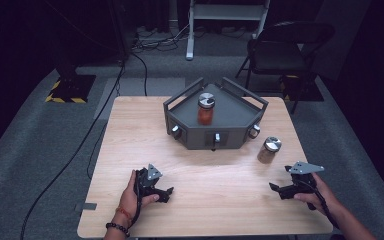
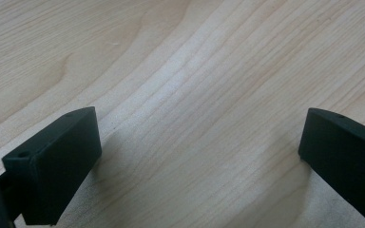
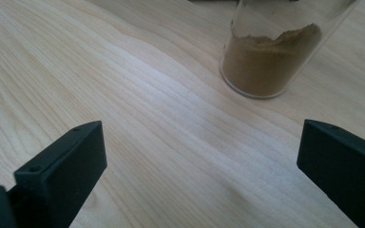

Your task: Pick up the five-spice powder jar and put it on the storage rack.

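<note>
A glass jar of brown powder with a metal lid stands on the wooden table at the right; its lower part shows in the right gripper view. A second jar with red-orange contents stands inside a dark grey tray. My right gripper rests low near the table's front right, open, with the brown jar ahead and apart from its jaws. My left gripper lies at the front left, open, with bare wood between its jaws.
The grey tray has raised rails and several knobs on its front wall. A black folding chair stands behind the table at the right. Cables run over the carpet at the left. The table's front edge is close under both hands.
</note>
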Demonstrator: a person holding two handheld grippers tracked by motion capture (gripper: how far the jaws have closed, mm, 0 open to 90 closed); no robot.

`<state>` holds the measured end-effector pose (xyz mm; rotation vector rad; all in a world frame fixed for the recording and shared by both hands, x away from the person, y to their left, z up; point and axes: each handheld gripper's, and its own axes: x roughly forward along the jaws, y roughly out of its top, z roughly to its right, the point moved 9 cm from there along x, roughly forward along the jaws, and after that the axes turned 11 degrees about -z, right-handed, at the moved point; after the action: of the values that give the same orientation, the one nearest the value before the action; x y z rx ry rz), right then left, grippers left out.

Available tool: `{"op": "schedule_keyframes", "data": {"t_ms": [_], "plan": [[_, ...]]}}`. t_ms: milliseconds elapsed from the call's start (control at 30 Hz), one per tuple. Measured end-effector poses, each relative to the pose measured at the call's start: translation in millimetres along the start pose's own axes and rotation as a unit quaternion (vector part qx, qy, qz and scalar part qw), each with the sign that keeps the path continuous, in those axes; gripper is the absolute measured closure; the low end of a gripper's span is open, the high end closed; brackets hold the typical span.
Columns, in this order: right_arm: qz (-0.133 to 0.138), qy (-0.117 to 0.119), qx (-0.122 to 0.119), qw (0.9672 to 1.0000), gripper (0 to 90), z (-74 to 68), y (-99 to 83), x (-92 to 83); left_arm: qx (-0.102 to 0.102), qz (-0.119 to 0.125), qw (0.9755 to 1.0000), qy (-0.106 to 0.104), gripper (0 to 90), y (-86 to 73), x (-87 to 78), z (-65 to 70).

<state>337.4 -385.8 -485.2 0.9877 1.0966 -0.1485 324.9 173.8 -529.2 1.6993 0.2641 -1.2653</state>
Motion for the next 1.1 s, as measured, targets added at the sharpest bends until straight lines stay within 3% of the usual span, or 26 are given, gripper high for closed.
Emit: {"op": "schedule_keyframes", "data": {"t_ms": [333,533,733,1100], "plan": [[0.011,-0.016,-0.005,0.9998,2.4,4.6,18.5,-11.8,0.0,0.0,1.0,0.0,0.3,0.0,0.0,0.0],[0.02,-0.026,-0.007,0.9994,2.5,4.5,26.2,-7.7,0.0,0.0,1.0,0.0,0.2,0.0,0.0,0.0],[0.035,-0.031,0.012,0.9988,2.5,10.5,31.8,-2.1,0.0,0.0,1.0,0.0,0.3,0.0,0.0,0.0],[0.034,-0.029,0.028,0.9986,2.5,17.2,36.6,11.9,0.0,0.0,1.0,0.0,0.3,0.0,0.0,0.0]]}}
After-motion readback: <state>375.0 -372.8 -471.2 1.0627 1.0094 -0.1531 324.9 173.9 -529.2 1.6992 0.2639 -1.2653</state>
